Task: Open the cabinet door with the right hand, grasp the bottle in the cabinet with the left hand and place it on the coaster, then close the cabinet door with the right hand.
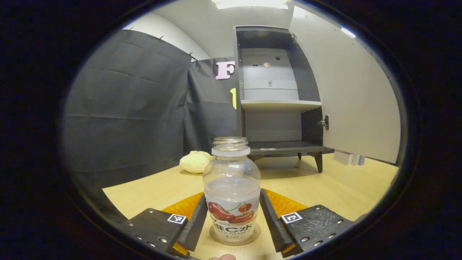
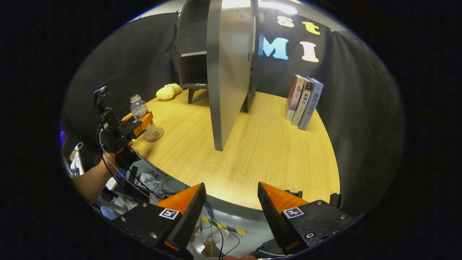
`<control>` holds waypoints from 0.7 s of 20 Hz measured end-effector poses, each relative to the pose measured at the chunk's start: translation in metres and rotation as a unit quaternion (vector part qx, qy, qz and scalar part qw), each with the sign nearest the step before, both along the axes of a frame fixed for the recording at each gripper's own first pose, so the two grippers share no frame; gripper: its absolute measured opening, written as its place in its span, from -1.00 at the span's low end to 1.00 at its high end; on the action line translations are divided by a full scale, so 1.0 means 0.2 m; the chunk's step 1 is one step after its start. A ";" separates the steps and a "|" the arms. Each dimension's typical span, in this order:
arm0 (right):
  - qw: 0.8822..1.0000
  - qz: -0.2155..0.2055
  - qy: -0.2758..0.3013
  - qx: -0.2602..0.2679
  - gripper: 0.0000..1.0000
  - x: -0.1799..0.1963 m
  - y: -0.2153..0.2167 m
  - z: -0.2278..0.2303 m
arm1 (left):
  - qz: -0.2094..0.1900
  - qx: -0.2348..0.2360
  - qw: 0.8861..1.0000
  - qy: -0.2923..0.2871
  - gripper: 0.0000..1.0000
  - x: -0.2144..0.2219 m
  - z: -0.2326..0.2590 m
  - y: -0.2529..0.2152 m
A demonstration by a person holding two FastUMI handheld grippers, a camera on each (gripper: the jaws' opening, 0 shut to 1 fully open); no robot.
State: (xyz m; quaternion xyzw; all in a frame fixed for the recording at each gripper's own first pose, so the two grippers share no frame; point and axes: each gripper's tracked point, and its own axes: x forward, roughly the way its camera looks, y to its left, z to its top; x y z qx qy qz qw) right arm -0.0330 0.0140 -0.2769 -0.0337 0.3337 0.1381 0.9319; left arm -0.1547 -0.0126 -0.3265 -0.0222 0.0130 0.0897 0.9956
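A clear bottle (image 1: pixel 231 187) with a cherry label and no cap stands upright on a round coaster (image 1: pixel 257 233) on the wooden table. My left gripper (image 1: pixel 234 195) is shut on it, one finger against each side of its lower body. In the right gripper view the bottle (image 2: pixel 139 108), the coaster (image 2: pixel 158 136) and the hand-held left gripper (image 2: pixel 139 124) sit at the table's left edge. The dark cabinet (image 1: pixel 278 104) stands behind with bare shelves, its pale door (image 1: pixel 353 97) swung wide. My right gripper (image 2: pixel 231 186) is open over the table's front edge, holding nothing, short of the door (image 2: pixel 227 72).
A yellow soft toy (image 1: pixel 195 161) lies left of the cabinet feet. Three books (image 2: pixel 303 103) stand upright at the back right of the table (image 2: pixel 260 151). Cables (image 2: pixel 155 180) hang below the table's front edge. A person's forearm (image 2: pixel 94 177) holds the left gripper.
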 end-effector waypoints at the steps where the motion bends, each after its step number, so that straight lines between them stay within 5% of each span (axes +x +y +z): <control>1: 1.000 -0.001 -0.001 0.001 0.77 0.00 0.00 0.00 | -0.002 0.003 1.000 -0.002 0.58 0.00 0.02 0.00; 11: 1.000 -0.013 -0.007 0.008 0.77 -0.01 -0.03 0.02 | -0.008 0.039 0.999 -0.017 0.69 -0.04 0.24 0.02; 14: 1.000 -0.014 -0.011 0.011 0.77 -0.02 -0.03 0.04 | -0.022 0.045 0.998 -0.034 0.58 -0.05 0.37 -0.02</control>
